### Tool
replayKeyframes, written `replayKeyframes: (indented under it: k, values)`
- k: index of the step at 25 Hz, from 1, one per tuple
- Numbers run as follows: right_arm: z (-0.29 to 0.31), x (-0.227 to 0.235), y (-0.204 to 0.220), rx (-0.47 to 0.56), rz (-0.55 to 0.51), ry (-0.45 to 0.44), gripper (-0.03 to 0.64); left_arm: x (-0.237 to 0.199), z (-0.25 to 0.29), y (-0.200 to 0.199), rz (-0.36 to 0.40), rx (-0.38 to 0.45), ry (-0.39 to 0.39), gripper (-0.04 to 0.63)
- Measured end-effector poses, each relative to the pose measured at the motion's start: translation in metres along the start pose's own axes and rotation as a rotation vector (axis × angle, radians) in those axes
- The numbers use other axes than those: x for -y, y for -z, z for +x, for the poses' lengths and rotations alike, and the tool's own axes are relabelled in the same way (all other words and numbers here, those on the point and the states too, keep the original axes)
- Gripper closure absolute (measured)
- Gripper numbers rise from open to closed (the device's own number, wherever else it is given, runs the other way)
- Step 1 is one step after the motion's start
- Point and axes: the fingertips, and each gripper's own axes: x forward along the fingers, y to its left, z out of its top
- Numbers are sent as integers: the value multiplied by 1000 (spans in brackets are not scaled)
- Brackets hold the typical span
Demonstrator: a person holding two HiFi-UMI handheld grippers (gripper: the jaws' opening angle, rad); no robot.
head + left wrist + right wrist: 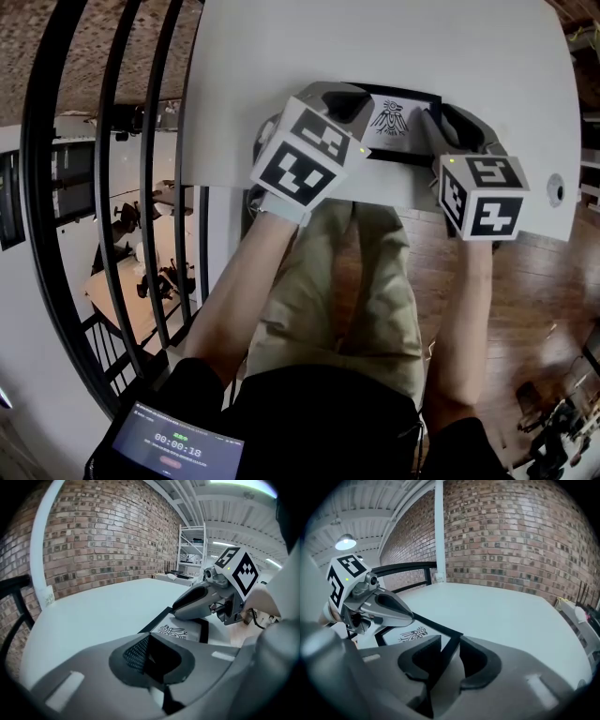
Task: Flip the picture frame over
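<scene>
The left gripper point(354, 101) is seen with its jaws pressed together on the 9 o'clock edge of the picture frame point(398, 122). In the left gripper view the frame's black border runs straight into the closed dark pads. The right gripper point(433, 127) is set at the frame's 3 o'clock edge with its jaws spread. In the right gripper view a black corner of the frame is seen standing in the gap between them, and whether a pad touches it cannot be told.

The frame is found at 12 o'clock from the person, on the white table point(375, 47), close to its near edge. It is turned picture side up: a thin black border is seen around a white sheet that bears a black, bird-like figure with spread wings.
</scene>
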Motion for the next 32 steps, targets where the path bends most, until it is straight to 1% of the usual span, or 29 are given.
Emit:
replayKeyframes:
  k: [3,5,9,11,13,17,20,22,26,29,32]
  values:
    - [-1,4,-3,-1,9,11,505,1,2,-5,10,-7,2,580]
    - [-3,5,-6,13,18,11,505,-1,-2,-9,14,7,2,580]
    - [-25,12,-18,110,51,29,505,-5,-23,-22,13,62,-37,580]
    - [-42,15,-21,148,75,37,511,-3,-35,-28,-4,88,-52,580]
    - [-59,12,-18,168,87,42,532,5,-47,-27,-25,104,-60,580]
    - [-110,-11,-24,229,82,51,585,35,-86,-30,-54,149,-60,580]
    - [-152,-36,-33,285,70,44,623,67,-121,-37,-96,206,-23,580]
    - [-173,-53,-37,321,56,34,623,82,-143,-43,-99,251,-13,580]
    - [-210,-81,-39,386,24,11,624,105,-179,-52,-89,328,-22,580]
    - [-232,-97,-34,426,16,-1,624,120,-200,-52,-86,359,-35,580]
    - [-254,-109,-30,461,17,-10,624,132,-218,-51,-99,382,-45,580]
